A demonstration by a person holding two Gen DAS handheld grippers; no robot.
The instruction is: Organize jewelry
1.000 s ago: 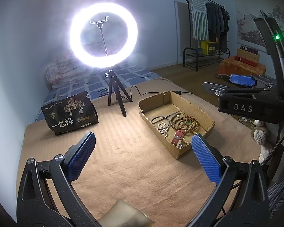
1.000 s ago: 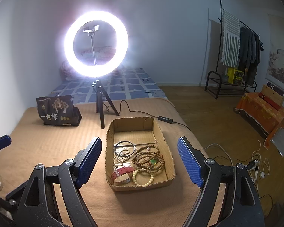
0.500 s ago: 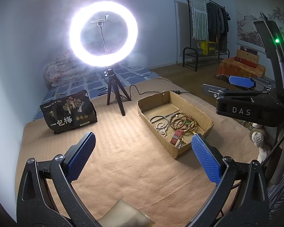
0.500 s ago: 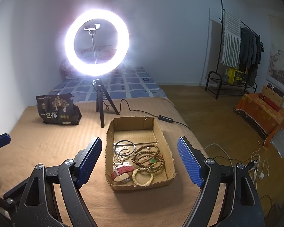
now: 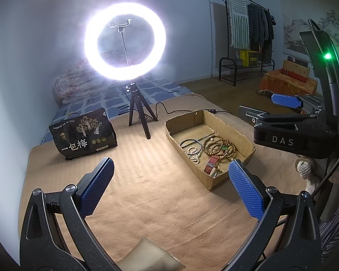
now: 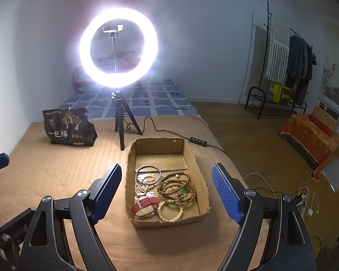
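Both tongs (image 5: 170,186) (image 6: 166,192) gape wide — cardboard tray (image 6: 197,178) holds bead bracelets (image 6: 177,188), bangle (image 6: 149,174), watch (image 6: 145,206).

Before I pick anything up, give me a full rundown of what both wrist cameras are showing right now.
Open brown cardboard tray: one, on the tan blanket, between the right tongs' fingers in their view.
Thin dark metal bangle: one, mid-tray.
Brown wooden bead strands: a coiled pile, count unclear, with a green bit; right of the bangle.
Pale cream bead bracelets: at least two, near corner and under the bangle.
Red strap watch: one, near left corner.
Lit white ring light on black tripod: one, behind the tray.
Black snack bag with Chinese lettering: one, far left.
Black clothes rack: one, back right.
Left tongs: open, empty.
Right tongs: open, empty.
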